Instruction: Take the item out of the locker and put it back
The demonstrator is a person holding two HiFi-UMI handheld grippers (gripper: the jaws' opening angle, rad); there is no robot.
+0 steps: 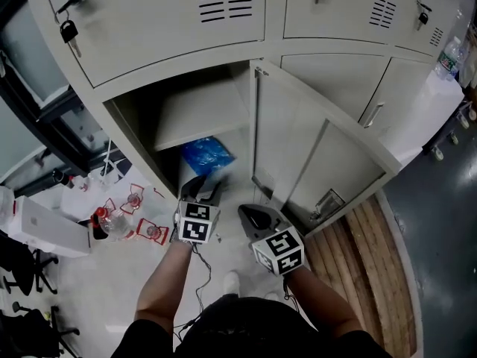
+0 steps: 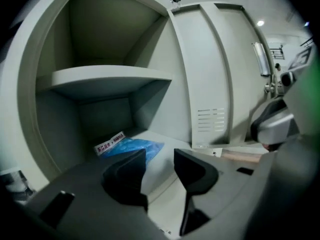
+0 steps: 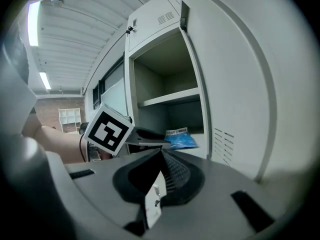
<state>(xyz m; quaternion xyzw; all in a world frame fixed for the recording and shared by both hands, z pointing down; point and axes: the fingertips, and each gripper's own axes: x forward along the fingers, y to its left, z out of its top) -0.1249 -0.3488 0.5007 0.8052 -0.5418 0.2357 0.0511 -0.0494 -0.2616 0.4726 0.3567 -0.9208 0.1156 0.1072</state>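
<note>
A blue plastic packet [image 1: 207, 155] with a white label lies on the floor of the open locker's lower compartment [image 1: 168, 136], under its shelf [image 1: 197, 114]. In the left gripper view the blue packet [image 2: 131, 148] lies just beyond the jaws, apart from them. My left gripper [image 1: 203, 185] hovers at the compartment's mouth, open [image 2: 159, 156], with nothing between its fingers. My right gripper [image 1: 253, 216] hangs beside it, outside the locker near the open door [image 1: 313, 148]; its jaws [image 3: 162, 151] meet at the tips, shut and empty. From there the packet [image 3: 181, 140] shows past the left gripper [image 3: 150, 134].
The locker door [image 2: 210, 79] stands swung out to the right. A key [image 1: 68, 30] hangs from the upper locker's lock. On the floor at left sit a clear bottle [image 1: 115, 226], red-and-white items and a white box [image 1: 45, 228]. Wooden slats [image 1: 358, 245] lie at right.
</note>
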